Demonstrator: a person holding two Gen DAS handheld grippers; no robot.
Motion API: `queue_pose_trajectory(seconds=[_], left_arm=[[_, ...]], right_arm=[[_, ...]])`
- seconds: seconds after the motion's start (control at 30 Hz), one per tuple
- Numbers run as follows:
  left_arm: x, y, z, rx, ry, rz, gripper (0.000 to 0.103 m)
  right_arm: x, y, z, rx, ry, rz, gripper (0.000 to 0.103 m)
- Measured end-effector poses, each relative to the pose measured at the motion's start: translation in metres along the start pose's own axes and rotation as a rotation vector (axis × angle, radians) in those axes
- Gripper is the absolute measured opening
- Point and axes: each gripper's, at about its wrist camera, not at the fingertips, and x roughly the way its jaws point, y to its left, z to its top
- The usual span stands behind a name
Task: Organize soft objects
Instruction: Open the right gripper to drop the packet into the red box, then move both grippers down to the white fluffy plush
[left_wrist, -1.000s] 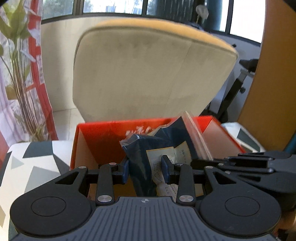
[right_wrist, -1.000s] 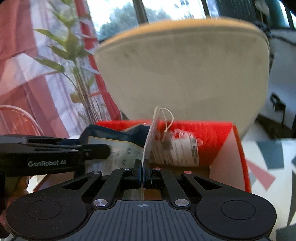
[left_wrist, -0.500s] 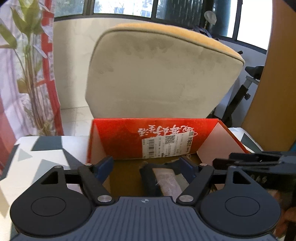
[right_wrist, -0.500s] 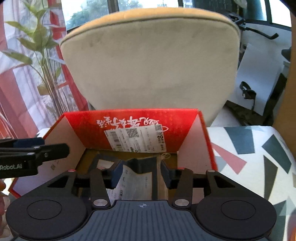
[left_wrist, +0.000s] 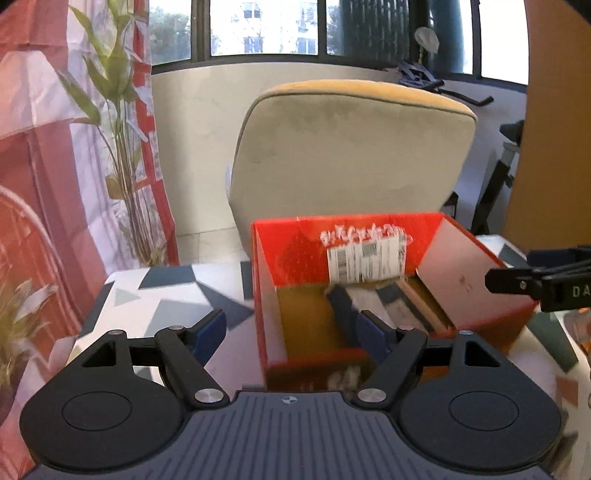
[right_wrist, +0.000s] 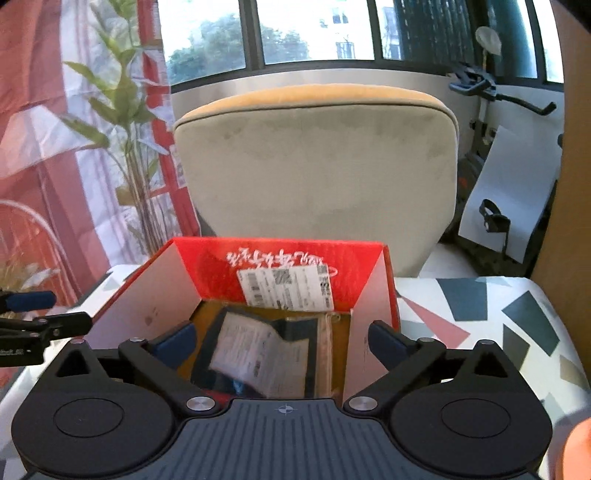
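Note:
A red cardboard box (left_wrist: 299, 251) with a white label stands open on the patterned table; it also shows in the right wrist view (right_wrist: 207, 269). A dark blue plastic packet with a white label (right_wrist: 266, 350) lies flat inside it, and shows blurred in the left wrist view (left_wrist: 373, 295). My left gripper (left_wrist: 290, 332) is open and empty above the box's near left wall. My right gripper (right_wrist: 280, 336) is open and empty over the packet. The right gripper's side shows at the right of the left wrist view (left_wrist: 546, 284).
The table (right_wrist: 480, 317) has a white cloth with grey and pink shapes. A beige chair back (left_wrist: 351, 158) stands right behind the box. A plant (left_wrist: 118, 122) and red-white curtain are at the left. An exercise bike (right_wrist: 491, 110) stands at the back right.
Both grippers let go of the blue packet, which now lies in the box. Both opened wide and pulled back and up from the box.

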Motion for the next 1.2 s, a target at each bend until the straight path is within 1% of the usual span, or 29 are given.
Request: queue_pose_trajectory(seconds=[0.1,0.2,0.27,0.43,0.67,0.83,1.0,1.2], left_arm=[[-0.011,0.002,-0.012,-0.015,0.019,-0.011,0.08],[-0.02,0.002,-0.024,-0.026,0.021,-0.016,0.08],[-0.025,0.002,-0.03,-0.035,0.02,-0.016,0.08],[-0.034,0.0,-0.043,-0.064,0.02,-0.026,0.08],[-0.047,-0.005,-0.062,-0.087,0.016,-0.02,0.08],[-0.053,-0.01,-0.075,-0.093,0.027,-0.021,0.08],[-0.056,-0.018,-0.087,-0.094,0.041,-0.026,0.08],[-0.057,-0.022,-0.098,-0.109,0.057,-0.029,0.08]], right_arm=[[-0.008,0.004,-0.013,-0.011,0.005,0.001,0.098],[-0.016,0.005,-0.026,-0.003,0.007,0.003,0.099],[-0.022,0.007,-0.034,-0.002,0.003,0.004,0.103],[-0.04,0.015,-0.051,-0.031,-0.023,0.005,0.103],[-0.052,0.022,-0.072,-0.036,-0.02,0.004,0.103],[-0.059,0.027,-0.088,-0.046,-0.03,0.001,0.103],[-0.064,0.03,-0.099,-0.049,-0.031,0.018,0.103],[-0.07,0.03,-0.112,-0.062,-0.044,-0.007,0.103]])
